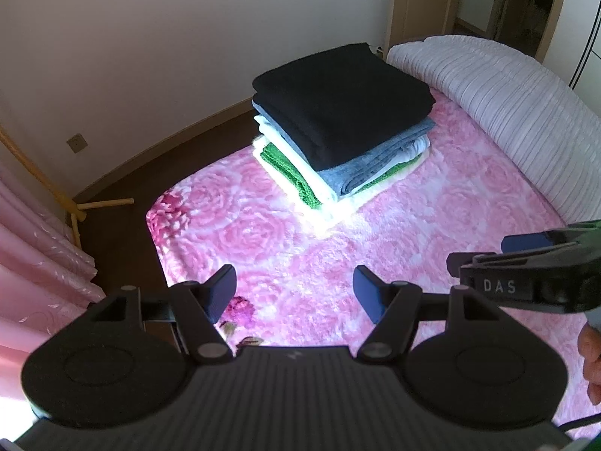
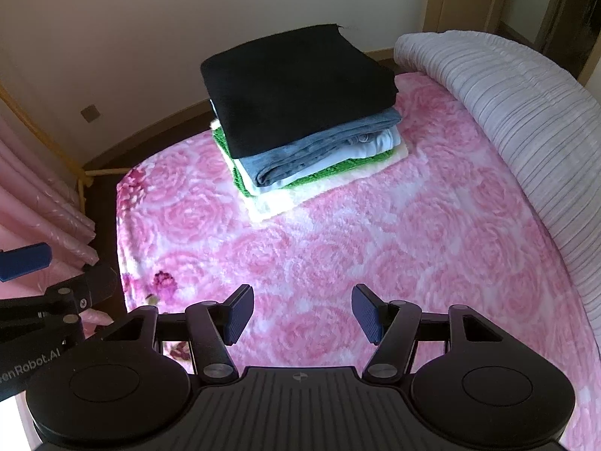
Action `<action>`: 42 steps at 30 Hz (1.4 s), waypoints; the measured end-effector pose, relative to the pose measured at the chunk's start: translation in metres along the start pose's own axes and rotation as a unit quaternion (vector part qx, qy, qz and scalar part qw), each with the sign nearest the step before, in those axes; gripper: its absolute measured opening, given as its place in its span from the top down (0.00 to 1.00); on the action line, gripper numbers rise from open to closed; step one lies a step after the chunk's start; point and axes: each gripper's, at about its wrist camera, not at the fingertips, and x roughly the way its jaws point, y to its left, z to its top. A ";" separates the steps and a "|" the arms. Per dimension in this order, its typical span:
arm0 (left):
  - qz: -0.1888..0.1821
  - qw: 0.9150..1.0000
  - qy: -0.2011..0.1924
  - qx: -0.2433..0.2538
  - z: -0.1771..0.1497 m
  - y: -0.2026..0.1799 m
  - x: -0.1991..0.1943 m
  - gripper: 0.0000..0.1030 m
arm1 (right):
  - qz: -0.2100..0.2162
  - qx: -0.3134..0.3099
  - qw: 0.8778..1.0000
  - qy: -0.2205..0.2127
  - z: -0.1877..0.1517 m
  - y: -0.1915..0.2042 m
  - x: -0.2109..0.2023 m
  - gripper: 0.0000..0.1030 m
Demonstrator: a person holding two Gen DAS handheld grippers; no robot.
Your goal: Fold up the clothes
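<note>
Left gripper (image 1: pixel 295 291): we see its two blue-padded fingers spread wide apart, with nothing between them; it hangs over the bare pink blanket, near the bed's front corner.
Right gripper (image 2: pixel 302 312): we find the jaws equally wide open and empty, held above the blanket and short of the stack.
Each in the other's view: in the left wrist view the right gripper (image 1: pixel 488 253) comes in from the right edge; in the right wrist view the left gripper (image 2: pixel 56 270) shows at the left edge, one blue pad (image 2: pixel 26 261) raised.
Stack of folded clothes (image 1: pixel 338 127): it rests on the blanket toward the far side of the bed, near the wall, well apart from both grippers.
Stack order, top down: we count a black piece (image 2: pixel 296 79), a grey-blue piece (image 2: pixel 323 150), a white piece (image 2: pixel 375 143), a green piece (image 2: pixel 323 178) and a pale cream piece (image 2: pixel 278 203) at the bottom, whose edge juts out toward us.
Floral blanket (image 2: pixel 375 244): pink with rose patterns, it covers the bed under everything.
Ribbed quilt (image 1: pixel 507 105): light grey, bunched along the right side of the bed, just beside the stack.
Pink curtain (image 1: pixel 33 248): it hangs at the left, beside a yellow wooden stand (image 1: pixel 71 210) on the dark floor.
Hand (image 1: pixel 593 360): we glimpse part of it at the right edge of the left wrist view.
</note>
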 end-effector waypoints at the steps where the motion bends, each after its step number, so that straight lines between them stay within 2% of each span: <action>1: 0.001 1.000 0.002 0.000 0.001 -0.001 0.003 0.36 | 0.001 0.001 1.000 0.002 0.002 -0.002 0.002 0.40; 8: 0.013 1.000 0.015 0.000 0.009 -0.004 0.024 0.36 | 0.002 0.001 1.000 0.017 0.012 -0.011 0.021 0.40; 30: 0.016 0.999 0.032 0.008 0.032 -0.012 0.070 0.36 | 0.005 0.004 0.999 0.032 0.040 -0.022 0.051 0.40; 39: 0.031 0.999 0.018 0.012 0.036 -0.007 0.071 0.36 | 0.000 0.011 0.999 0.035 0.042 -0.020 0.050 0.40; 42: 0.020 1.000 0.020 0.007 0.037 -0.003 0.067 0.36 | -0.001 0.012 0.999 0.031 0.040 -0.016 0.045 0.40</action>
